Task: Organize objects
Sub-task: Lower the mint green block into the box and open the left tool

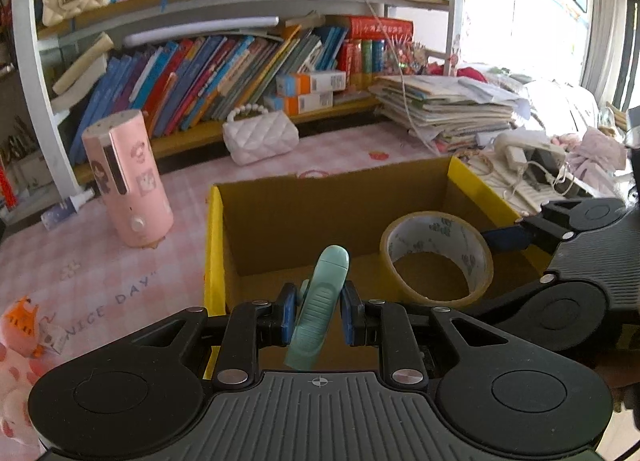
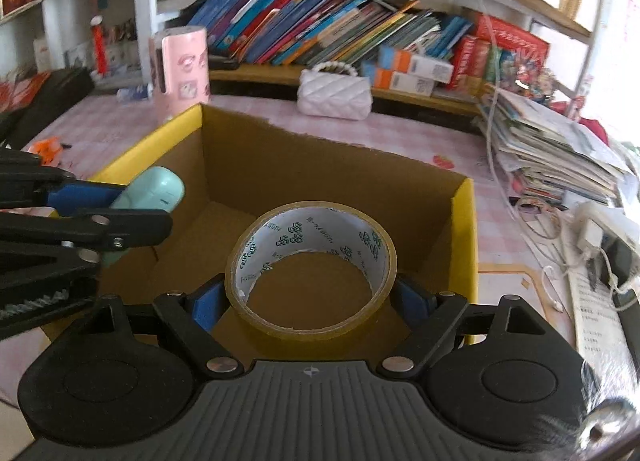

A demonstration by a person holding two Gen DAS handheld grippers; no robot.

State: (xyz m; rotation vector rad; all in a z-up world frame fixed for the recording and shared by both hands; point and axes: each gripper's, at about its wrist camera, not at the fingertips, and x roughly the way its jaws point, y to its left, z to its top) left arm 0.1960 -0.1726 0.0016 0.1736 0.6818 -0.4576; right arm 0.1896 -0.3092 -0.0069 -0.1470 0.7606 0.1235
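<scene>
An open cardboard box (image 1: 214, 245) with yellow rims stands on the pink tablecloth. My left gripper (image 1: 318, 313) is shut on a mint-green plastic tool (image 1: 322, 297), which hangs tilted over the box's near left part. In the right wrist view that tool (image 2: 156, 191) pokes in from the left over the box wall (image 2: 466, 237). My right gripper (image 2: 312, 301) stands wide, its blue pads pressed on both sides of a roll of brown packing tape (image 2: 312, 229) held above the box floor. The left wrist view has the tape roll (image 1: 440, 233) at the right.
A pink cylinder (image 1: 128, 181) and a small spray bottle (image 1: 68, 209) stand left of the box. A white quilted purse (image 1: 260, 137) sits behind it, below shelves of books (image 1: 224, 73). A paper stack (image 1: 448, 109) and a charger with cables (image 1: 528, 157) fill the right side.
</scene>
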